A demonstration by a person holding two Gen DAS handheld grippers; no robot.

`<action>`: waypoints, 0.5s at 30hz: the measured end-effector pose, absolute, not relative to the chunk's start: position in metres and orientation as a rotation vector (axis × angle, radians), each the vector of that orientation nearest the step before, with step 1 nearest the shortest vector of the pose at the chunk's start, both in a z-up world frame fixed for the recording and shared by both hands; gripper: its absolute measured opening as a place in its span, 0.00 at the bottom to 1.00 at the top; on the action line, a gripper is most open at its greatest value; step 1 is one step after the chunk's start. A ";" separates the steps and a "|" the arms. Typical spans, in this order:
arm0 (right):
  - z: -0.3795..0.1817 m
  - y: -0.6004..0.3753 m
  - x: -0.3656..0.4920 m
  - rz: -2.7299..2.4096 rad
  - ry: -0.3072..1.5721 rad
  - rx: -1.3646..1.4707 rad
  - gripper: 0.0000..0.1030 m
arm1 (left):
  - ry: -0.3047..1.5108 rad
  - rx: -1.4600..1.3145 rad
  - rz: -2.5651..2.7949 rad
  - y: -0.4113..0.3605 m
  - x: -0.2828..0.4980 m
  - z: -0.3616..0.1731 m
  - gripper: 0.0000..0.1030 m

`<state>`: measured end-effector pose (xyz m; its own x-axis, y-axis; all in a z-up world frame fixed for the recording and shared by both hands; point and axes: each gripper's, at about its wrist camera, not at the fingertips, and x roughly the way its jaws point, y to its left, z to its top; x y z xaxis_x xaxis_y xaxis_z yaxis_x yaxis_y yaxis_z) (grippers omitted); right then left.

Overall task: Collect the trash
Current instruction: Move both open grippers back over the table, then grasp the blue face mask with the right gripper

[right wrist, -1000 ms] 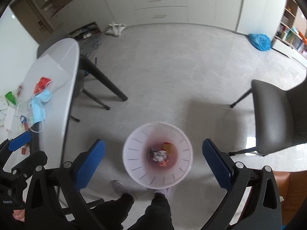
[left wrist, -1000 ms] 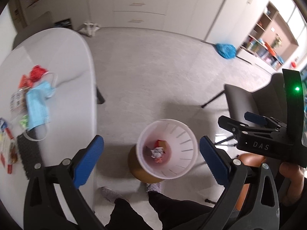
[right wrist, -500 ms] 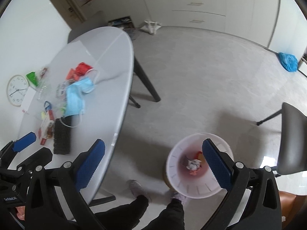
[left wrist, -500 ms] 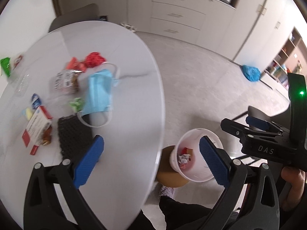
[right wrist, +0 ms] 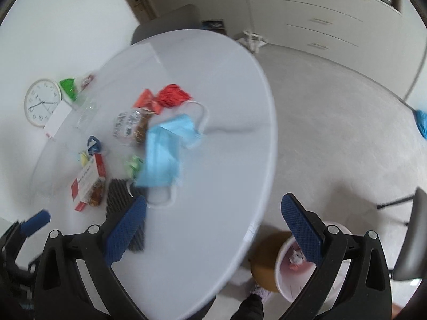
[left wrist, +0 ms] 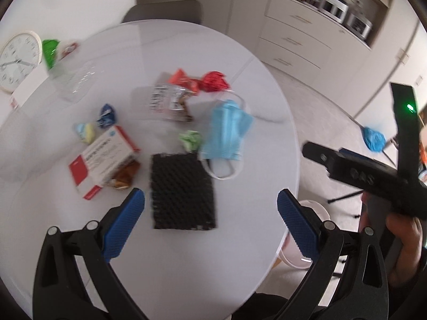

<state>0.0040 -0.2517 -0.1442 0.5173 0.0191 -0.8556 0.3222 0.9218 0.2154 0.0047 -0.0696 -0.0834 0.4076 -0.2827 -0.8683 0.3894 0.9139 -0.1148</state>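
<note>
Trash lies on a white oval table point(left wrist: 240, 253): a black mesh sheet point(left wrist: 182, 190), a blue face mask point(left wrist: 226, 130), a green wrapper point(left wrist: 190, 139), a red-and-white box point(left wrist: 102, 162), a red crumpled wrapper point(left wrist: 214, 80) and a clear snack bag point(left wrist: 169, 101). My left gripper point(left wrist: 210, 226) is open and empty, just above the near end of the black sheet. My right gripper point(right wrist: 213, 229) is open and empty over the table's near right edge. The mask point(right wrist: 165, 152) lies ahead of it. The white bin point(right wrist: 296, 269) with trash stands on the floor at the right.
A wall clock point(left wrist: 18, 58) leans at the table's far left beside a green item point(left wrist: 50, 50). A grey chair point(right wrist: 412, 237) stands at the right, another point(left wrist: 162, 10) behind the table. A blue bag point(left wrist: 375, 138) lies on the floor.
Both grippers have swung left from above the bin to over the table. The bin has moved to the lower right of both views. Both stay open and empty.
</note>
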 end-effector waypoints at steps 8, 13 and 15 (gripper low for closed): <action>-0.175 -0.225 0.098 -0.118 1.075 0.294 0.97 | 1.122 0.033 -0.358 -0.034 0.032 -0.100 0.93; -0.198 -0.221 0.128 -0.099 1.126 0.248 0.84 | 1.145 0.052 -0.359 -0.038 0.054 -0.114 0.93; -0.206 -0.221 0.133 -0.079 1.156 0.246 0.65 | 1.153 0.061 -0.374 -0.045 0.065 -0.120 0.93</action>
<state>0.1330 -0.2206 -0.2062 0.4032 0.0648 -0.9128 0.1879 0.9704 0.1519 0.0655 -0.0450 -0.1201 0.3507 -0.2579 -0.9003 0.3198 0.9365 -0.1437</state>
